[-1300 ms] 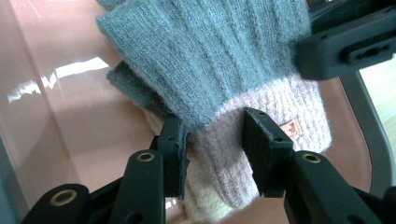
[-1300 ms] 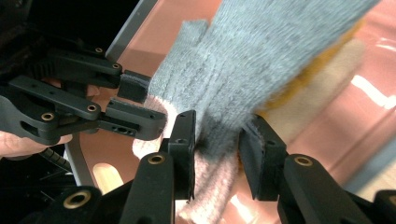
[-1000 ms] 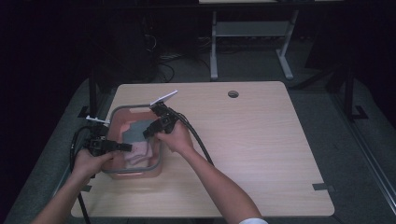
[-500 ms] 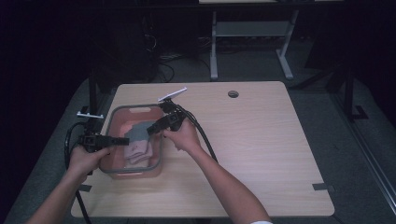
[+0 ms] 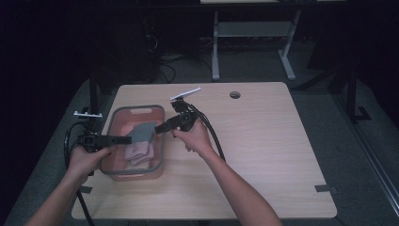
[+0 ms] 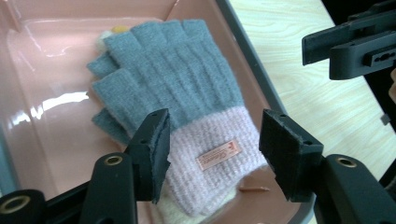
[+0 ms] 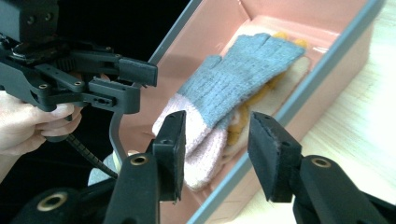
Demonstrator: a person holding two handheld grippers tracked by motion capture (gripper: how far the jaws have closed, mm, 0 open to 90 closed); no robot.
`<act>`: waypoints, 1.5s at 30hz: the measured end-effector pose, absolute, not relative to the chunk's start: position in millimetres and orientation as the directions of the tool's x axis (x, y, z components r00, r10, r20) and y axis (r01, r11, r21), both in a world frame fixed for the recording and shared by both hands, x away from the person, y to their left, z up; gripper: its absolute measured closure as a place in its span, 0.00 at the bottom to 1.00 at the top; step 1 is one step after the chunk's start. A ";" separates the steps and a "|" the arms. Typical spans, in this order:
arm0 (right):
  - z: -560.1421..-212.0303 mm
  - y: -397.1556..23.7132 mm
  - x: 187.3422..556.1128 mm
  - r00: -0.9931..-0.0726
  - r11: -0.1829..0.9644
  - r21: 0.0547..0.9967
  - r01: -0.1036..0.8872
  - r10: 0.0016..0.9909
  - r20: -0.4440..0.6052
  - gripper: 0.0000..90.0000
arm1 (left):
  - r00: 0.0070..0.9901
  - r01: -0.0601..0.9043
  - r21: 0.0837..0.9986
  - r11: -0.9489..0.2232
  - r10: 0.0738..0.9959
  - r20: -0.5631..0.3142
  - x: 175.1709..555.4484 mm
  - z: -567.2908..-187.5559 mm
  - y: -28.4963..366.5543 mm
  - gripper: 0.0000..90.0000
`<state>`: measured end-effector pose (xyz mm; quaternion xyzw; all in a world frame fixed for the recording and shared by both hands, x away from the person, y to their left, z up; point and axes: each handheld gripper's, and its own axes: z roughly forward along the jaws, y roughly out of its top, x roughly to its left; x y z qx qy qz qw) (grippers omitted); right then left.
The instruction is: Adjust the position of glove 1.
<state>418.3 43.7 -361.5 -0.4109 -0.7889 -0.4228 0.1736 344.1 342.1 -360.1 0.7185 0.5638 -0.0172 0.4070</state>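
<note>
surface (image 5: pixel 263 155): a pale wooden top in a dark room, seen from above.
bin (image 5: pixel 160 136): a pink plastic bin with a grey rim, standing near the left edge of the surface.
gloves (image 6: pixel 187 98): fingerless knit gloves, grey with pale pink cuffs, lying flat in the bin; one lies on top of another, and something yellow shows beneath them in the right tool's view.
left tool (image 5: pixel 123 139): held over the left side of the bin, pointing across it; its jaws have just been opening and now stand spread, with the pink cuff seen in the gap below them but not pressed.
right tool (image 5: pixel 159 129): held just above the bin's right rim, pointing toward the gloves; its jaws have just been opening and stand spread, nothing pinched.
hands: each grips its tool from the near side.
</note>
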 end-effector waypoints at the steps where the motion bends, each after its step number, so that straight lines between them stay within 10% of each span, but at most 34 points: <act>1: -361.8 41.9 418.1 -0.600 0.298 0.526 0.796 0.501 0.624 0.62 | 0.366 0.823 0.567 -0.033 0.794 -0.485 344.2 -360.0 341.5 0.47; 45: -358.1 -40.1 417.1 -0.540 0.187 0.534 0.825 0.540 0.646 0.54 | 0.456 0.787 0.615 -0.059 0.726 -0.514 356.8 -335.8 298.3 0.34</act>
